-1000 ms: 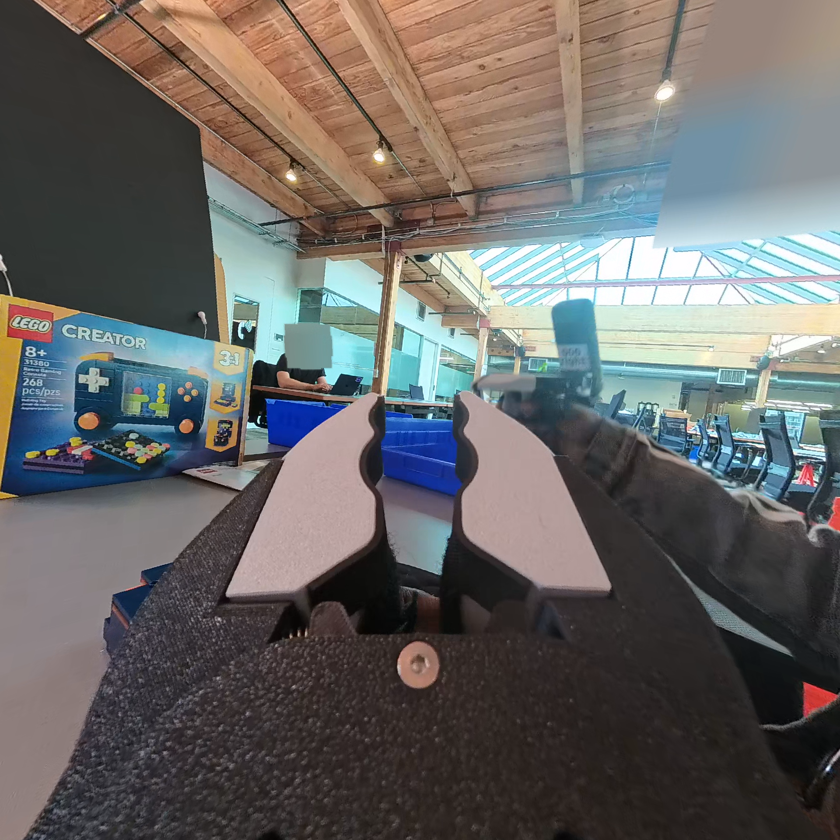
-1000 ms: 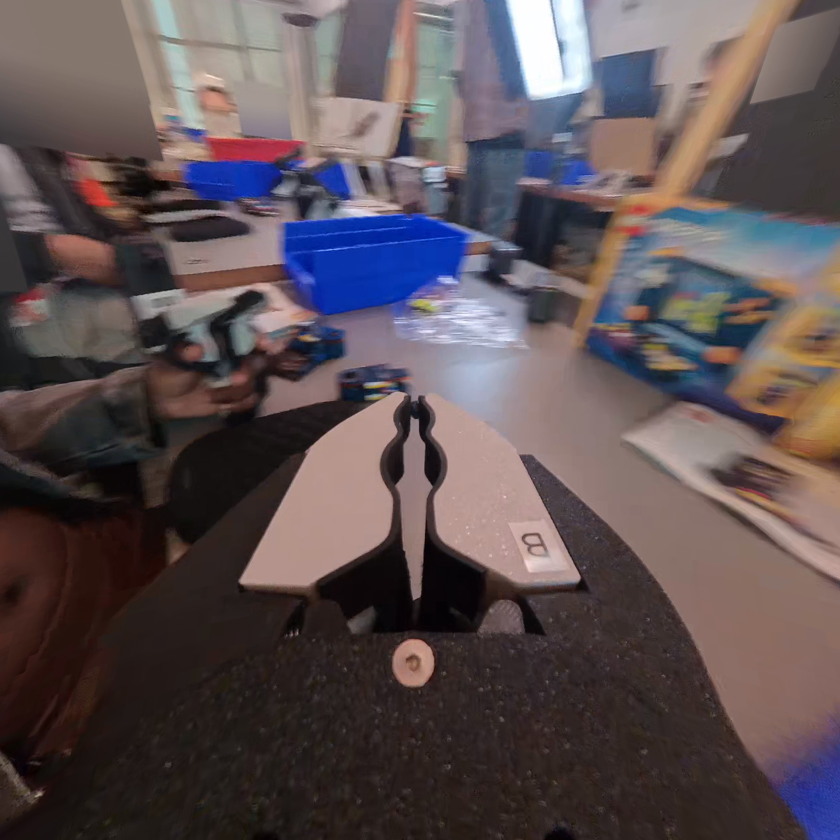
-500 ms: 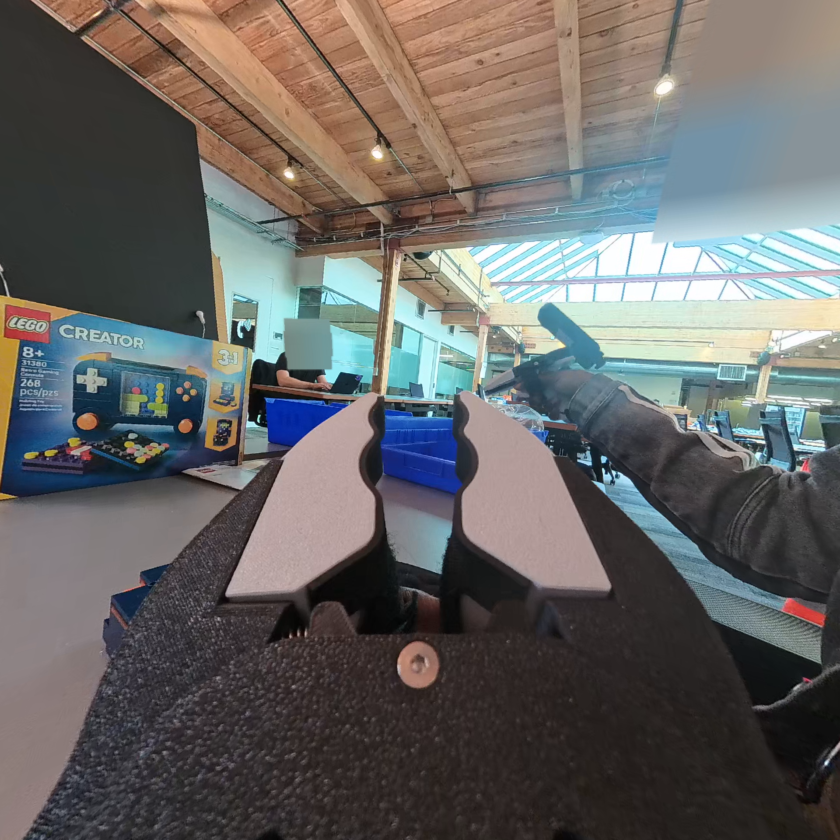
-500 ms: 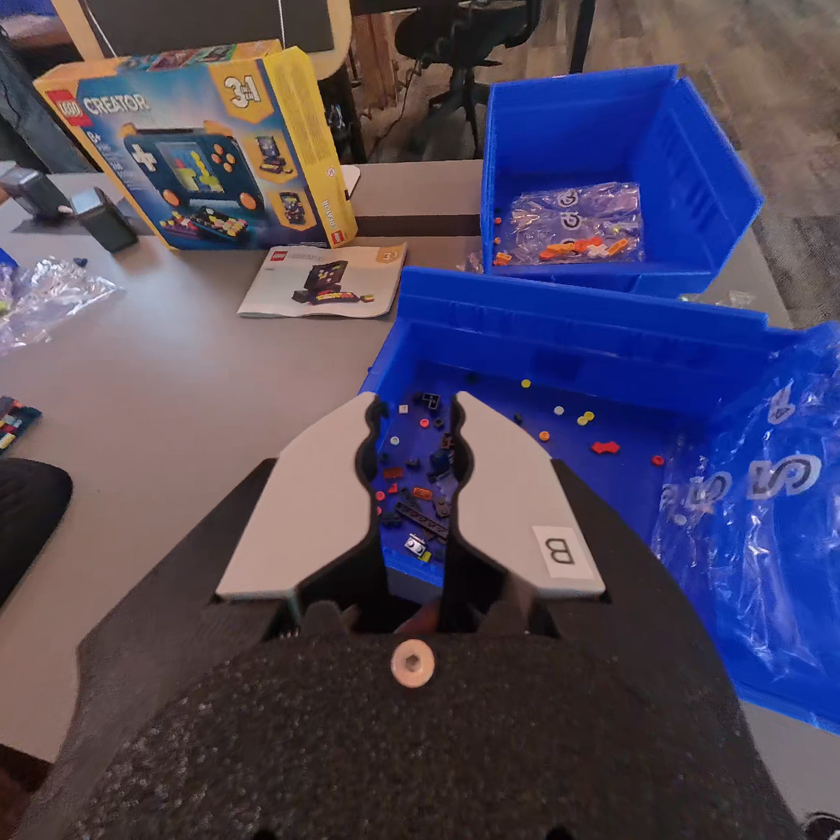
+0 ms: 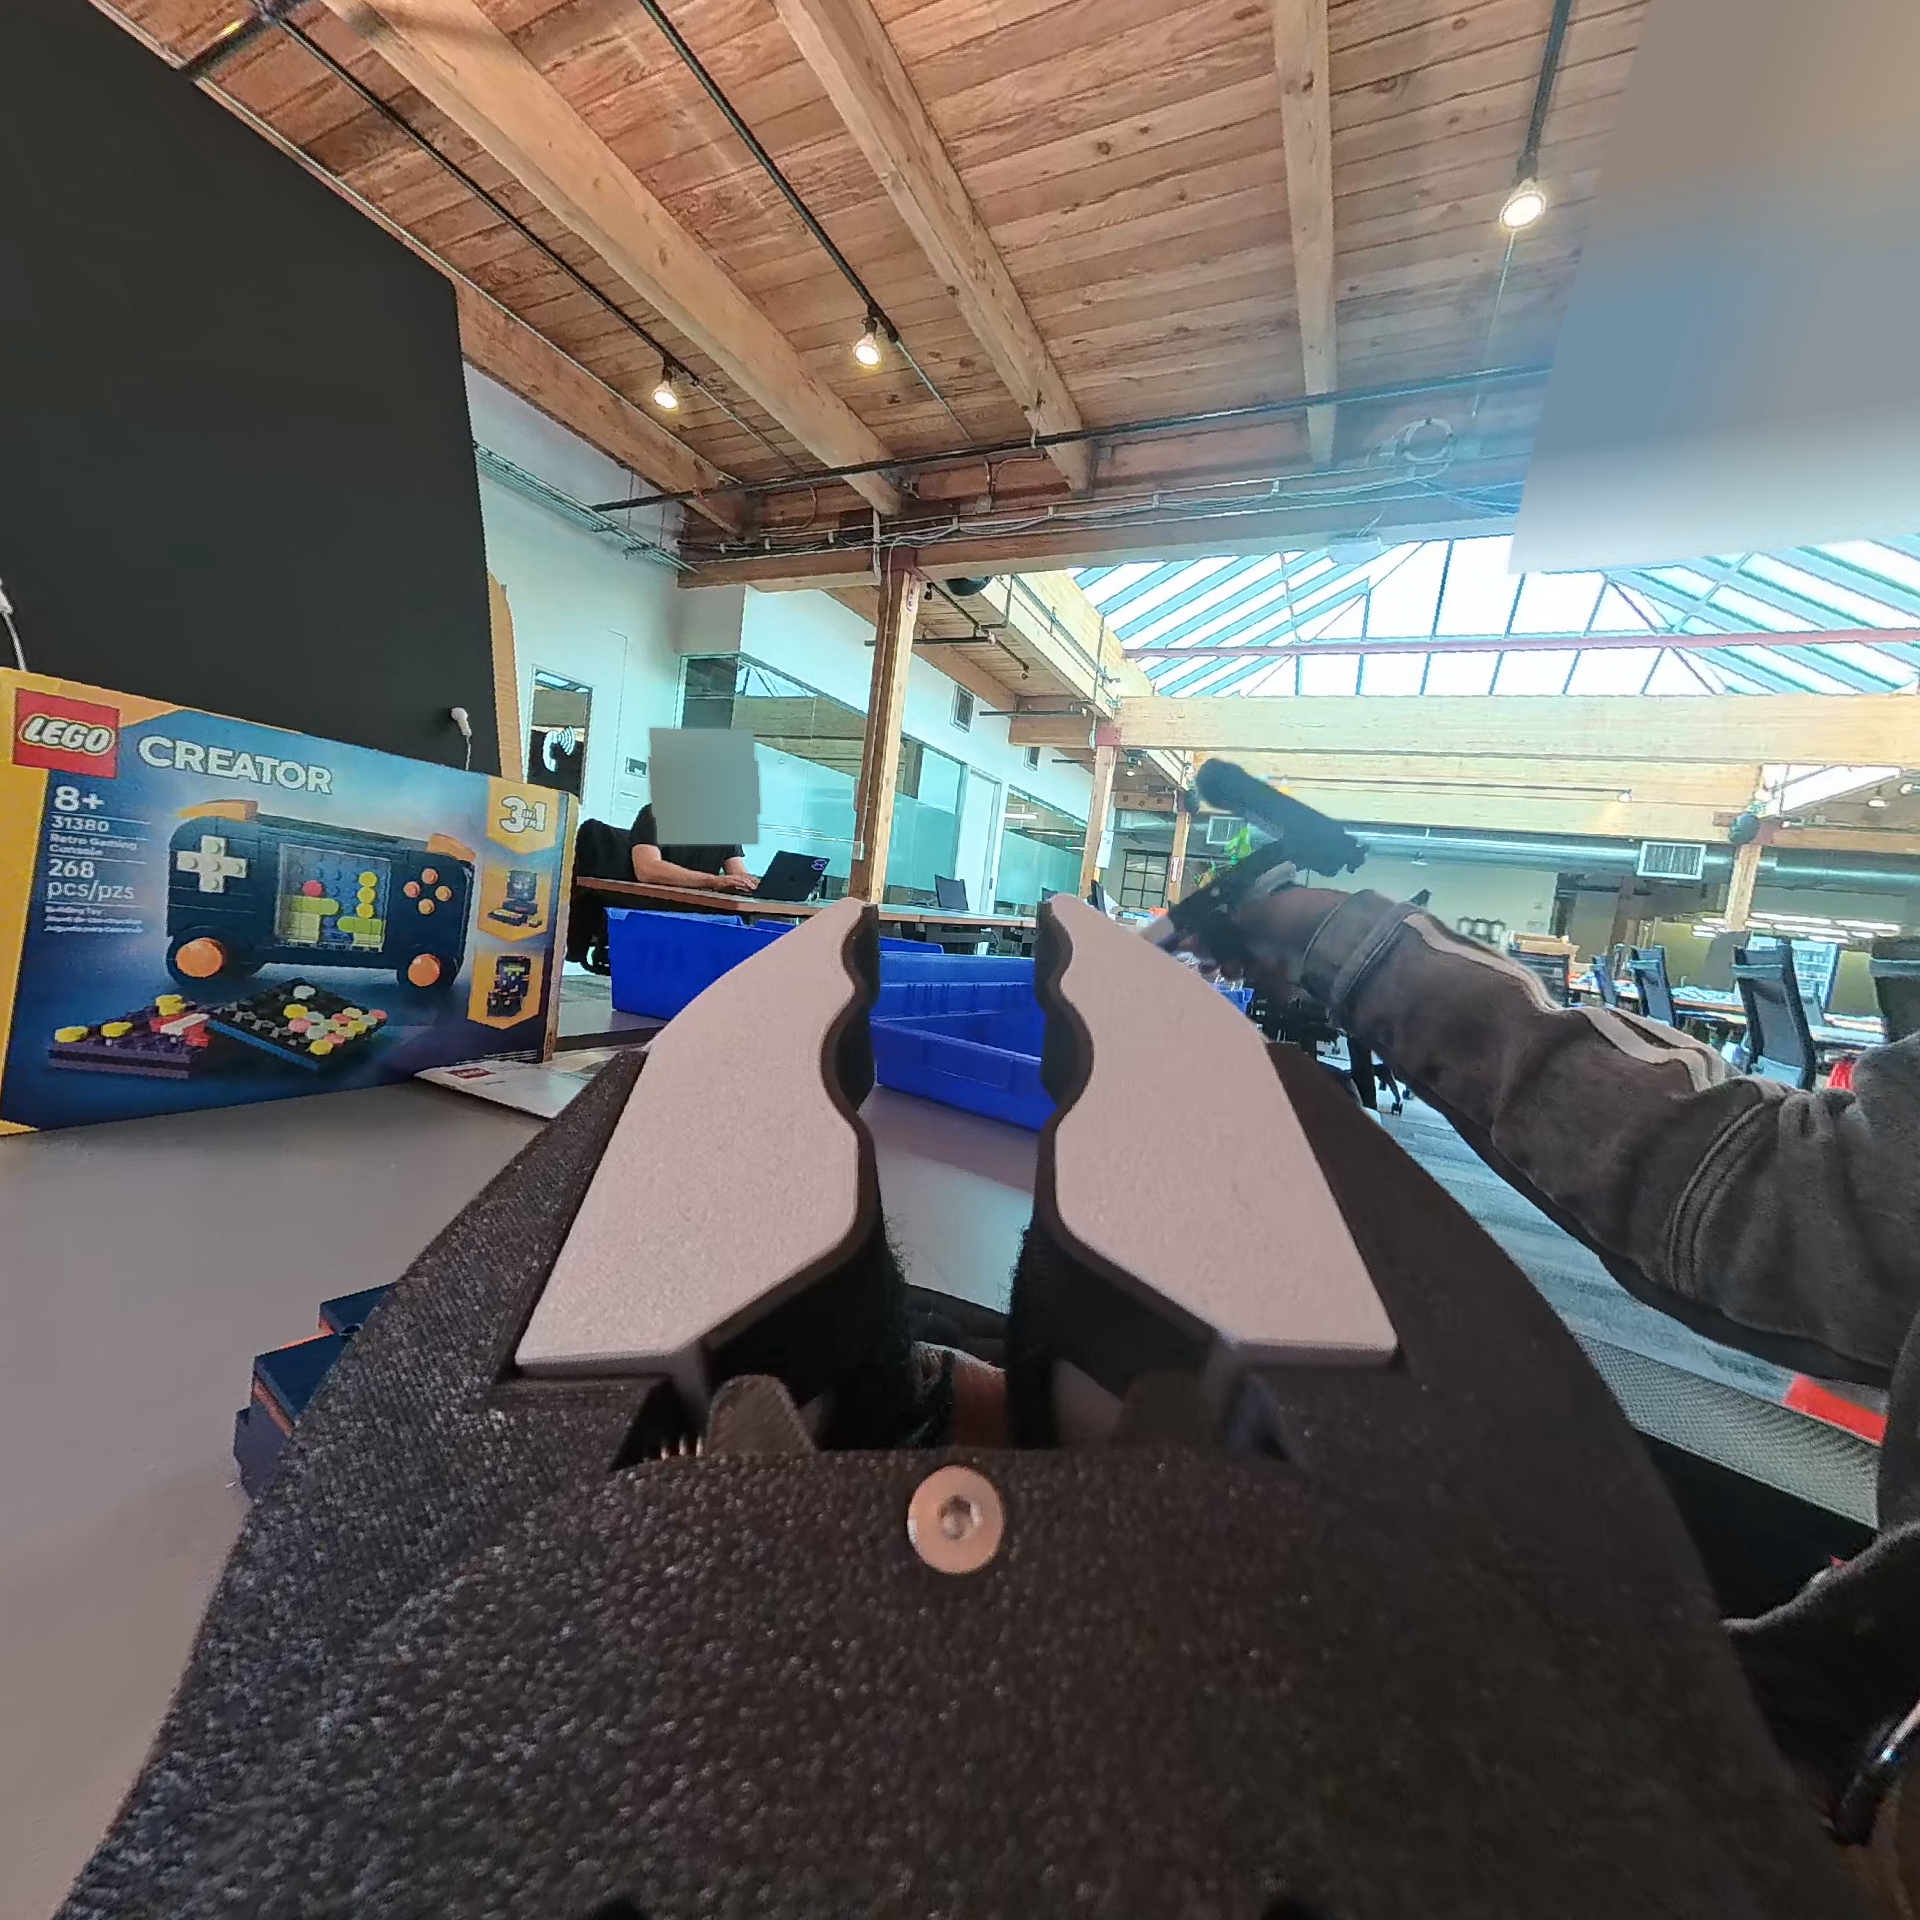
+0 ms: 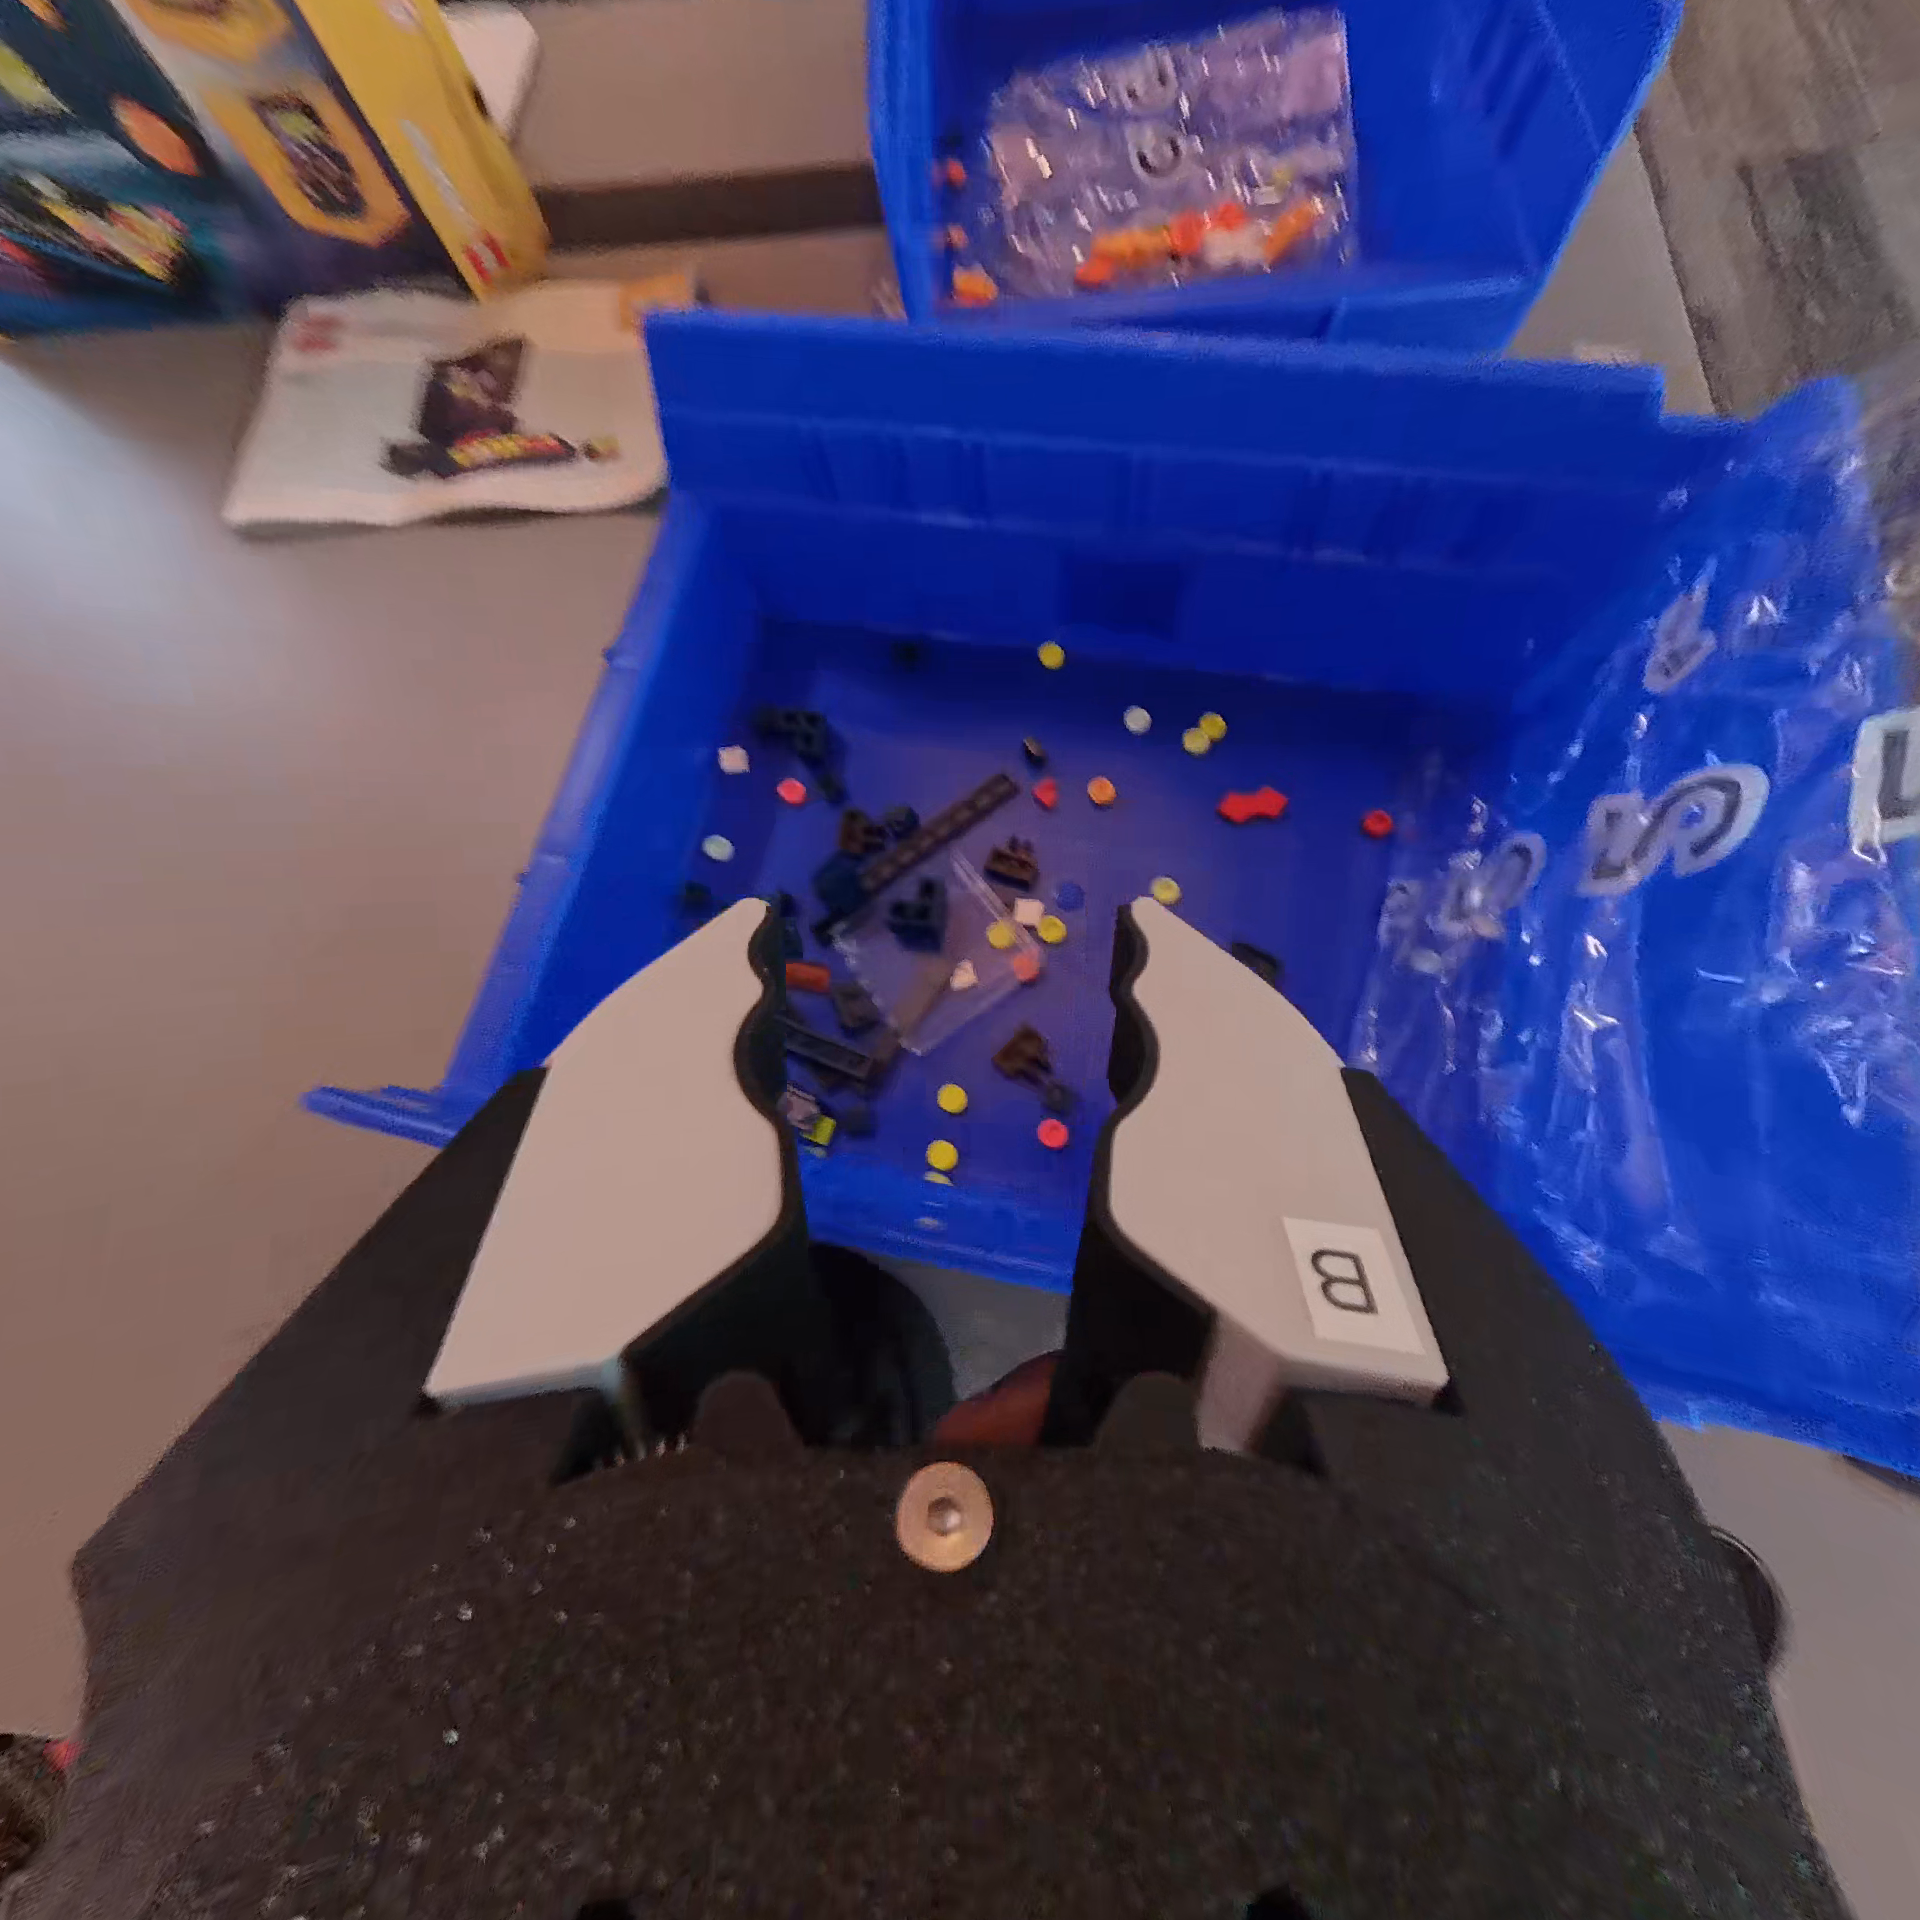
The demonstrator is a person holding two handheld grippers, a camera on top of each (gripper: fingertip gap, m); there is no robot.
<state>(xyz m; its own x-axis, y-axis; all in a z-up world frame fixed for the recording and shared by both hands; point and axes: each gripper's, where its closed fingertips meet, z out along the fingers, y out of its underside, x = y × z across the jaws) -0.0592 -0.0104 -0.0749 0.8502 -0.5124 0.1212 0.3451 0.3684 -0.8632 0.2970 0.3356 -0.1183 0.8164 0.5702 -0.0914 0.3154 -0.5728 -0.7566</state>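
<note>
Right wrist view: right gripper [image 6: 940, 914] spread wide, empty, poised above near blue bin [image 6: 582, 862] at frame centre, over loose toy pieces [image 6: 940, 831], touching none | left wrist view: left gripper [image 5: 951, 914] parted, empty, low over grey table [image 5: 156, 1278], toy box [image 5: 281, 894] left.

Blue bin [image 6: 717, 665], multicoloured toy bricks [image 6: 935, 894], grey table [image 6: 260, 790]

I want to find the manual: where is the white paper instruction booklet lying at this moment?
In the right wrist view, the white paper instruction booklet lies flat on the grey table, upper left, between the yellow-sided toy box and the nearer blue plastic bin.
</note>
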